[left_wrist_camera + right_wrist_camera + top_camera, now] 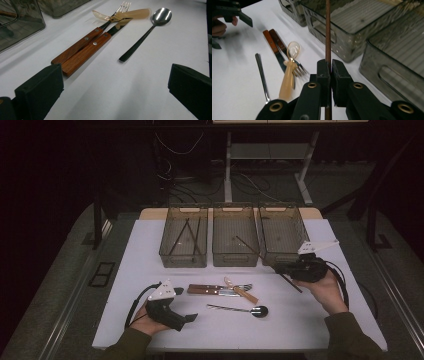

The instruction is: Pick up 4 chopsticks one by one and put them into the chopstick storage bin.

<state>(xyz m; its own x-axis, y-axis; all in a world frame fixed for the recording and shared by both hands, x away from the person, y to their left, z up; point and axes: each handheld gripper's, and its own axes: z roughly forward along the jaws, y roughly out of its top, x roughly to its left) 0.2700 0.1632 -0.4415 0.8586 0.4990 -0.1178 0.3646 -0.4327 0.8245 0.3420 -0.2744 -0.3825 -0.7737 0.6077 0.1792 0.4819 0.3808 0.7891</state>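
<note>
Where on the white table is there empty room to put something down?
Bare table lies left of the wood-handled cutlery, and along the near edge below the spoon. It is crowded in the middle, where fork, knife and plastic spoon overlap, and along the back with three bins.

Your chopstick (328, 30): one thin, straight, reddish-brown wooden stick, pinched between the closed jaws of your right gripper (328, 65). It's off the table, running toward the front wall of the smoky clear bins (352, 32), tip over the middle one.
</note>
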